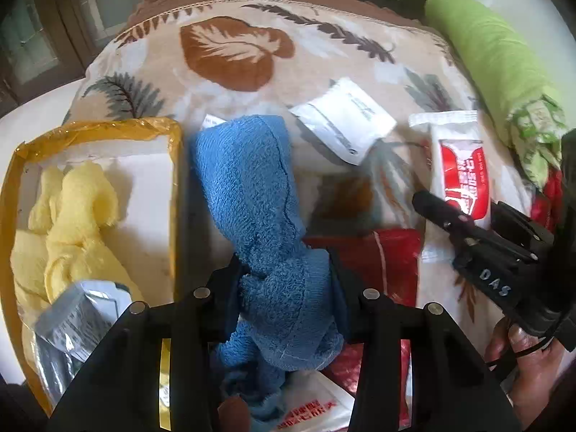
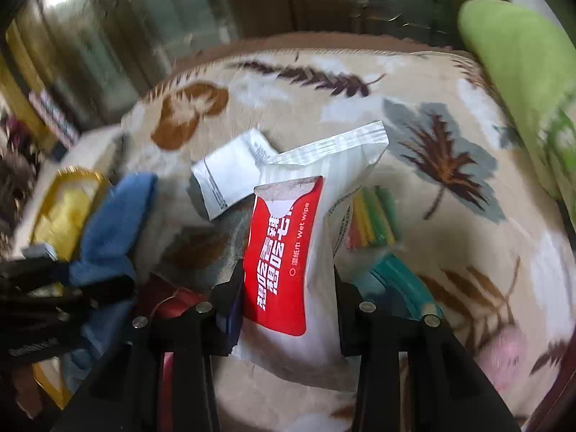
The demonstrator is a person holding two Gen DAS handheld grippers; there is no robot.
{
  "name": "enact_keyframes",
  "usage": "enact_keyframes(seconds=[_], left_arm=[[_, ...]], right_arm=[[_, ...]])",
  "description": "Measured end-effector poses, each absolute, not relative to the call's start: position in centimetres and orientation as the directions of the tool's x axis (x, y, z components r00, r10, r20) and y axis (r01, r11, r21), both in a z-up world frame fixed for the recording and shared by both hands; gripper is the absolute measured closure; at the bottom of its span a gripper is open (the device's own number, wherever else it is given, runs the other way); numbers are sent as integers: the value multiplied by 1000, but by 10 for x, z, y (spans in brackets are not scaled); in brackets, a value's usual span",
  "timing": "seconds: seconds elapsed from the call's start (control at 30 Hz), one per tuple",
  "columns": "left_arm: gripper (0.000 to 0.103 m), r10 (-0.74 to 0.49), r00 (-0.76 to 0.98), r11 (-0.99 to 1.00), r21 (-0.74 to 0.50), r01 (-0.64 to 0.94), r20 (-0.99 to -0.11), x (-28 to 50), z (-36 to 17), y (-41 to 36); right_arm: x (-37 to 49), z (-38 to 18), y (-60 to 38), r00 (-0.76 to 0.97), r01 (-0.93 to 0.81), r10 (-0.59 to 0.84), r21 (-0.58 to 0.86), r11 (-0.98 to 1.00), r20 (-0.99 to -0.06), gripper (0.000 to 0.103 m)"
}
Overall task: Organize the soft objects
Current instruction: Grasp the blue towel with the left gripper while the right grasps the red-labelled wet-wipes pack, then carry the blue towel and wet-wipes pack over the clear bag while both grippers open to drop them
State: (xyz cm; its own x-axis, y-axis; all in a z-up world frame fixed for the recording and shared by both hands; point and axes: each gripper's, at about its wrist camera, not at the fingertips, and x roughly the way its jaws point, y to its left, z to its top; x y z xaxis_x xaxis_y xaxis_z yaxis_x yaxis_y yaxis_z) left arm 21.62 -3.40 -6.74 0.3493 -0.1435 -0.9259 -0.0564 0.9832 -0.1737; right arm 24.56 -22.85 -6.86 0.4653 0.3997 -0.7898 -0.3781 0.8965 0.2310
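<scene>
My left gripper is shut on a blue towel, which stretches away from the jaws over the leaf-print blanket. The towel also shows at the left of the right wrist view. My right gripper is shut on a red and white wet wipe pack; in the left wrist view the same gripper shows at the right, holding that pack. A gold-rimmed box at the left holds a yellow towel and a silver packet.
A white sachet lies on the blanket beyond the towel. A green rolled cloth lies along the right edge. A red packet and a white bag with red print lie under my left gripper. A teal item lies beside the right gripper.
</scene>
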Motion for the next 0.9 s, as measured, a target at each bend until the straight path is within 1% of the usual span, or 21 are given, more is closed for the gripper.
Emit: enact_keyframes(seconds=[0.1,0.2,0.6,0.9], left_arm=[[62,-163,368,980,-192,-45,-916,210,-65,-34],[62,-179,374,976,-211,-46,-910,205,-61,-32],[62,-114,452,991,-132,-9,-885,177,-34,-36],[62,-84,554,996,-83,26,-828,143,-1,-42]], right_arm=[[235,-59,-242,498,-349,431,281,894,-753,64],[227,-55,-249,501,-325,459,332,886,-734,64],[187,-41,-252,522,-338,474,339,878,-709,64],[150,-18,-245,550,-369,505,349,861,-665,64]])
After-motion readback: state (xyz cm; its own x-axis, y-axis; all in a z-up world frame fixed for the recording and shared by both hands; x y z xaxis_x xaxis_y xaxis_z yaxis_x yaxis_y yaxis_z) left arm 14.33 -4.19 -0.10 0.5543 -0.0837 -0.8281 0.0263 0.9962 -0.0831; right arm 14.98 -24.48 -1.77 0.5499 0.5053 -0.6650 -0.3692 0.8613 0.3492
